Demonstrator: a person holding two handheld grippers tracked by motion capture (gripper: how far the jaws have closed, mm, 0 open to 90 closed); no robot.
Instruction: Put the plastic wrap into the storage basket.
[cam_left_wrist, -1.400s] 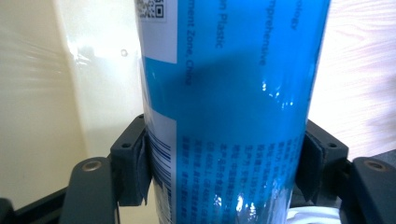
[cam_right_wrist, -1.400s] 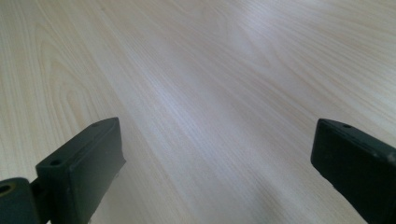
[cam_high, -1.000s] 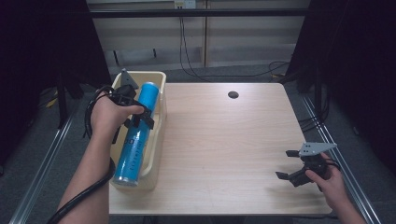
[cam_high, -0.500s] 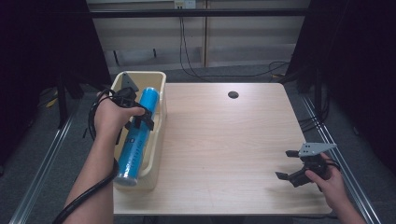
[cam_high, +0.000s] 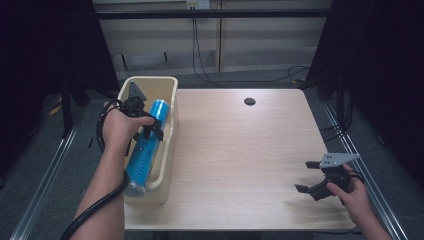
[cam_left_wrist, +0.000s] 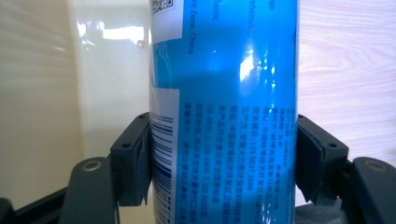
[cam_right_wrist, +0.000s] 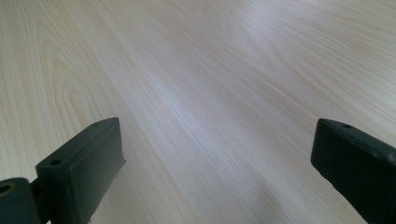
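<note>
A long blue canister (cam_high: 145, 148) with white label print lies lengthwise over the cream bin (cam_high: 169, 125) at the table's left edge, its near end past the bin's front wall. My left gripper (cam_high: 148, 122) is shut on the canister's upper half; in the left gripper view both pads (cam_left_wrist: 136, 161) press the sides of the canister (cam_left_wrist: 224, 112). My right gripper (cam_high: 312, 176) hovers open over the table's near right corner, its jaws wide apart above bare wood (cam_right_wrist: 196, 93).
The light wooden table (cam_high: 240, 150) has a dark round hole (cam_high: 249, 101) near its far edge. Cables run across the floor behind it, and metal rails flank both sides.
The canister has slid toward the near side, its far end lower in the bin, and the left hand followed. The right gripper has stayed put.
</note>
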